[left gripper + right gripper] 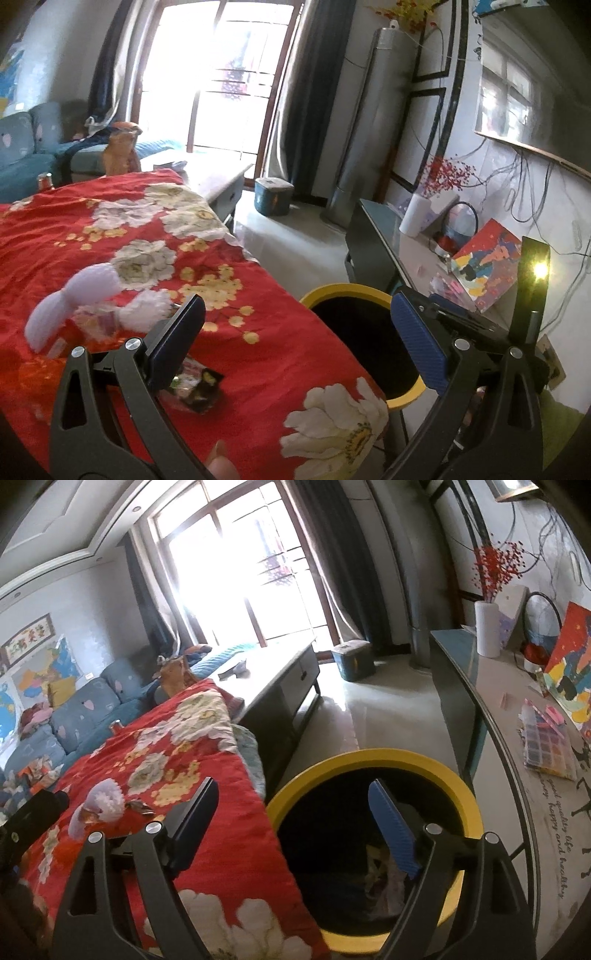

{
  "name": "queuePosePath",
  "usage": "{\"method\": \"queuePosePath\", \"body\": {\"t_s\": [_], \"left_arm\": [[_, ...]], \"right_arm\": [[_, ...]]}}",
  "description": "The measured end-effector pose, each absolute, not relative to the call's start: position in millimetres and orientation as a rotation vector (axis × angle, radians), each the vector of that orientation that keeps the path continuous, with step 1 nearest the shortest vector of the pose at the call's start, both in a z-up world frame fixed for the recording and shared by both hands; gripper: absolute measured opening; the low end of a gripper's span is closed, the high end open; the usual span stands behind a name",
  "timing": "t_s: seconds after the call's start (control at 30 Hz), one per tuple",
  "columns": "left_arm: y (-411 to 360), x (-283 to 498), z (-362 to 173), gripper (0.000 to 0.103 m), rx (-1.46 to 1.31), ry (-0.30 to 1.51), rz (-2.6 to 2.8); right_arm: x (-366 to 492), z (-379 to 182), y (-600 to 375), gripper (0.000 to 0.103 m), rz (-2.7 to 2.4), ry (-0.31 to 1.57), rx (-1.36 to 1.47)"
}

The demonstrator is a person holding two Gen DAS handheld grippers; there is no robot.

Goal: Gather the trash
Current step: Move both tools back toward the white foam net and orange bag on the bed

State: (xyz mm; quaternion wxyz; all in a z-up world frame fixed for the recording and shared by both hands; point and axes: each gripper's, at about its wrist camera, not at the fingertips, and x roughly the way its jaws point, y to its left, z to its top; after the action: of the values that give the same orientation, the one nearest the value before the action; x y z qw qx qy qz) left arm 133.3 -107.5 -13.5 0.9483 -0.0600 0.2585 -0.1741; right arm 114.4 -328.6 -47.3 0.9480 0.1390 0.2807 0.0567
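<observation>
A round bin with a yellow rim (345, 290) (369, 757) stands beside a table covered by a red floral cloth (110, 229) (166, 746). Crumpled trash (384, 875) lies in the bin's bottom. A dark snack wrapper (199, 387) lies on the cloth just by my left gripper's left finger. A white and pale purple wrapper (85, 302) (99, 805) lies farther left on the cloth. My left gripper (297, 350) is open and empty over the cloth's edge. My right gripper (291, 827) is open and empty above the bin's mouth.
A long console (517, 760) with a bead box (546, 742), painting and white vase (487, 627) runs along the right. A low grey cabinet (280, 672), a teal box (351, 659) on the floor and a blue sofa (74, 716) lie beyond.
</observation>
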Motion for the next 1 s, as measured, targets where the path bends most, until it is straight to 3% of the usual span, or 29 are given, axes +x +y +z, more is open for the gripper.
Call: {"method": "queuePosePath", "body": {"t_s": [1.0], "left_arm": [[-29.3,119.6,-7.4,0.092,-0.209,0.479,-0.196]], "right_arm": [[98.1,-28.3,-244.8,0.084,0.305,0.559,0.179]]}}
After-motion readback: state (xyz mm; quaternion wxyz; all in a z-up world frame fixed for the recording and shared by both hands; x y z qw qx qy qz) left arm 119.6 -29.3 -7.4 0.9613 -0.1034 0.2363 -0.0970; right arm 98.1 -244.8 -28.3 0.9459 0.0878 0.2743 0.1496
